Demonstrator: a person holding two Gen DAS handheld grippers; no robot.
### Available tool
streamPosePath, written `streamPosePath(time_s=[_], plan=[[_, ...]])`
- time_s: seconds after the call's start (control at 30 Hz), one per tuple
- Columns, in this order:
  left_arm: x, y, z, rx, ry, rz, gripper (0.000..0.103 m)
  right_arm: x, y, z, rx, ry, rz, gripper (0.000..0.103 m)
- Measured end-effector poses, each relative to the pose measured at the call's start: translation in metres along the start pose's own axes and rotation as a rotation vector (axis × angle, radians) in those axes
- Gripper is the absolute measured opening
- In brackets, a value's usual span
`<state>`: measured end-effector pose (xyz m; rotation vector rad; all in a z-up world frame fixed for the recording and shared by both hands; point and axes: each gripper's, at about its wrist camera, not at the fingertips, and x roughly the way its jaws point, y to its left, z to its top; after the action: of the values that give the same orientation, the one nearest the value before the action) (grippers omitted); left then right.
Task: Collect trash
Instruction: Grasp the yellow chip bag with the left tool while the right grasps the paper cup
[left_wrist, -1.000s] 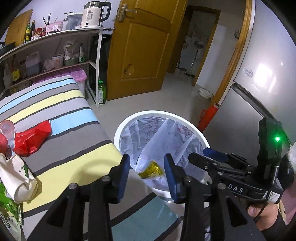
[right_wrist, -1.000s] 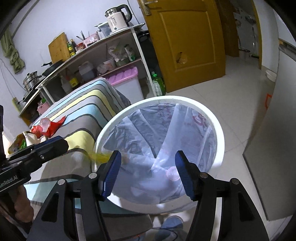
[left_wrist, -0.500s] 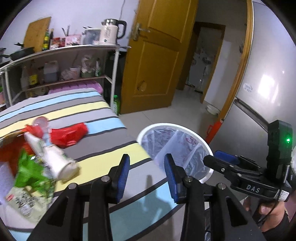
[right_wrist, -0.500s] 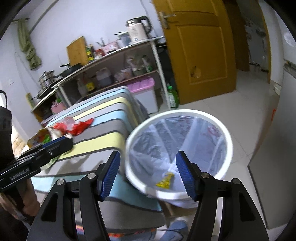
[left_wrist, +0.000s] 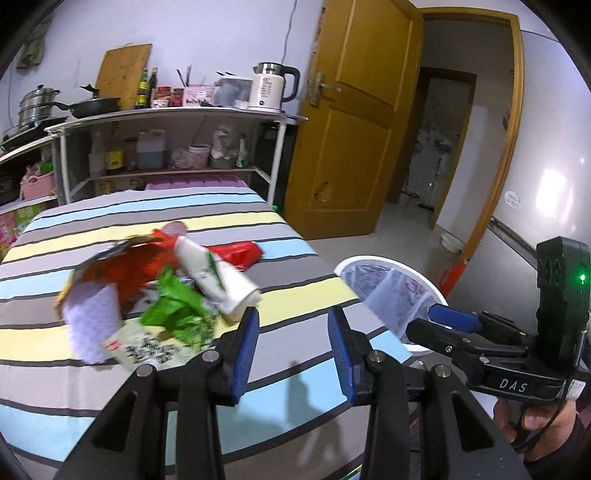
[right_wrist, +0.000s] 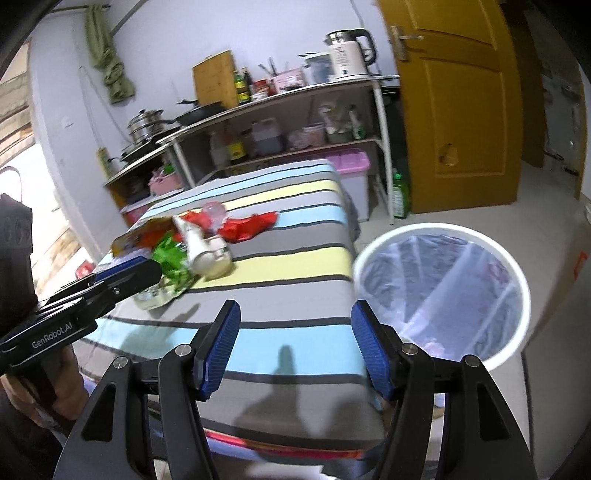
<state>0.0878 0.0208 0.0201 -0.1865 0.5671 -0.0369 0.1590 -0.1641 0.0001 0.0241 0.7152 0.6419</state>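
Observation:
A pile of trash lies on the striped table: a white paper cup on its side, a green wrapper, a red bag, an orange packet and a flat printed packet. My left gripper is open and empty, just right of the pile. My right gripper is open and empty above the table's near end. The white bin with a clear liner stands on the floor to the right. The cup and the red bag also show in the right wrist view.
A metal shelf with a kettle, pans and bottles stands behind the table. A yellow door is at the back right. A grey fridge is on the right, beside the bin.
Both grippers have swung left from over the bin to the table. The trash pile now lies close before my left gripper. Both stay open and empty.

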Motion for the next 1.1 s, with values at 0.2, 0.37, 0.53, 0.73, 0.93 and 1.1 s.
streamPosePath(time_s=[0.2,0.37,0.53,0.73,0.93,1.1], plan=[[-0.015,0.025,-0.007,-0.019,-0.026,0.066,0.040,0.013,0.026,0.002,-0.053,0.022,0.037,0.063],[-0.026,0.052,-0.007,-0.035,-0.054,0.138,0.040,0.026,0.044,0.006,-0.087,0.033,0.066,0.063],[-0.032,0.080,-0.003,-0.055,-0.071,0.207,0.040,0.043,0.059,0.014,-0.119,0.042,0.083,0.063],[-0.026,0.107,0.001,-0.055,-0.070,0.269,0.046,0.065,0.070,0.025,-0.148,0.056,0.090,0.063],[-0.006,0.122,0.003,-0.037,-0.023,0.294,0.047,0.094,0.076,0.036,-0.157,0.085,0.091,0.063],[0.008,0.130,0.004,-0.051,0.008,0.305,0.047,0.115,0.079,0.045,-0.168,0.107,0.098,0.063]])
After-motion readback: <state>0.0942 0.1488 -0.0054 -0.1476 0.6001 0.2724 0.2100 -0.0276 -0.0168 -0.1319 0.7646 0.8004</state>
